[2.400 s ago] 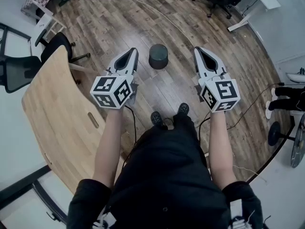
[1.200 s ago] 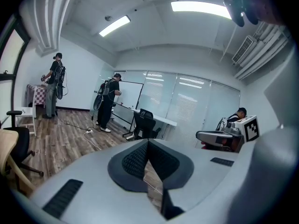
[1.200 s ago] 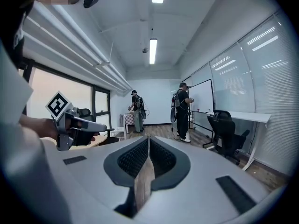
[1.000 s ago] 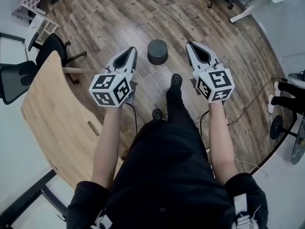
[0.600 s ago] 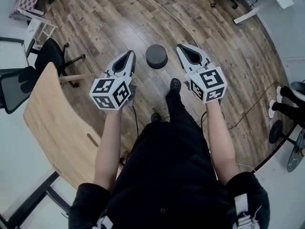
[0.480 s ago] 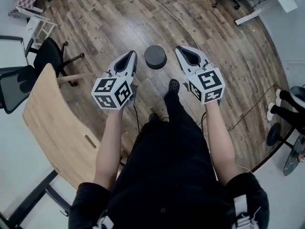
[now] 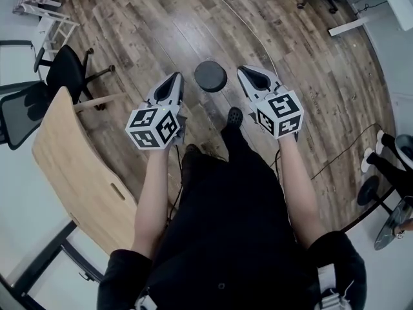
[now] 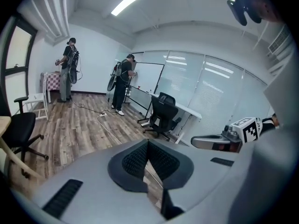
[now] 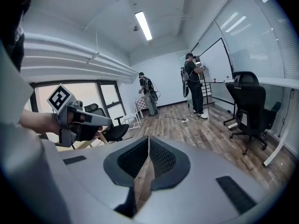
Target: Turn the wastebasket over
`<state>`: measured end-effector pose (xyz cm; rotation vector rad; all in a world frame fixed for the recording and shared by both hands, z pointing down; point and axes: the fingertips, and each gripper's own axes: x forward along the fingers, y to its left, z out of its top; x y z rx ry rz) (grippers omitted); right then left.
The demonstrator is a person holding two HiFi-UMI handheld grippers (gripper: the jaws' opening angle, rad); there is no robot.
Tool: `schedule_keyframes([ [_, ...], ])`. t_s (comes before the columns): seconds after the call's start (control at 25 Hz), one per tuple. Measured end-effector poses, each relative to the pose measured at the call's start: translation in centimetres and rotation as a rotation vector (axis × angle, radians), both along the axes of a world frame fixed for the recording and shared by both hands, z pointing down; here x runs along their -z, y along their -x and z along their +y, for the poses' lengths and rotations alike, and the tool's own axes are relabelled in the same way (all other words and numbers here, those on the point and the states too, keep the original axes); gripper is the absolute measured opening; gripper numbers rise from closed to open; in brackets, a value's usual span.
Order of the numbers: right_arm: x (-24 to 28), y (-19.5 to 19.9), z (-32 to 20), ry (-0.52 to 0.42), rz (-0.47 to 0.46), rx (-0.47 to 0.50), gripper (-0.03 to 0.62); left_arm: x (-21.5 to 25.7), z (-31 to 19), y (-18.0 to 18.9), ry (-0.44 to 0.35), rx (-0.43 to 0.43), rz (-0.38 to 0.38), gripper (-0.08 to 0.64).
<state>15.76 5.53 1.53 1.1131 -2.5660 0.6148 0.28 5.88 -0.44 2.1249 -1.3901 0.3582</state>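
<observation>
Wastebasket (image 7: pixel 211 76) well apart from table (image 7: pixel 77 160)

Open wood floor (image 7: pixel 155 24) around wastebasket (image 7: pixel 211 76), table (image 7: pixel 71 160) close at left, shoe (image 7: pixel 235 116) just beside wastebasket
</observation>
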Motion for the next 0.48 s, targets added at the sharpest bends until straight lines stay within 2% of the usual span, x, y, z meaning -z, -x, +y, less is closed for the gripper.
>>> schedule_keyframes([
  [0.28, -2.9, 0.9, -0.1, 0.069, -0.006, 0.029, 0.034, -2.0, -0.1, 0.9, 0.054, 0.016, -0.002, 0.015],
  [0.48, -5.5, 1.9, -0.7, 0.102, 0.003, 0.036, 0.034, -4.3, -1.3, 1.2, 0.101, -0.009, 0.001, 0.015],
])
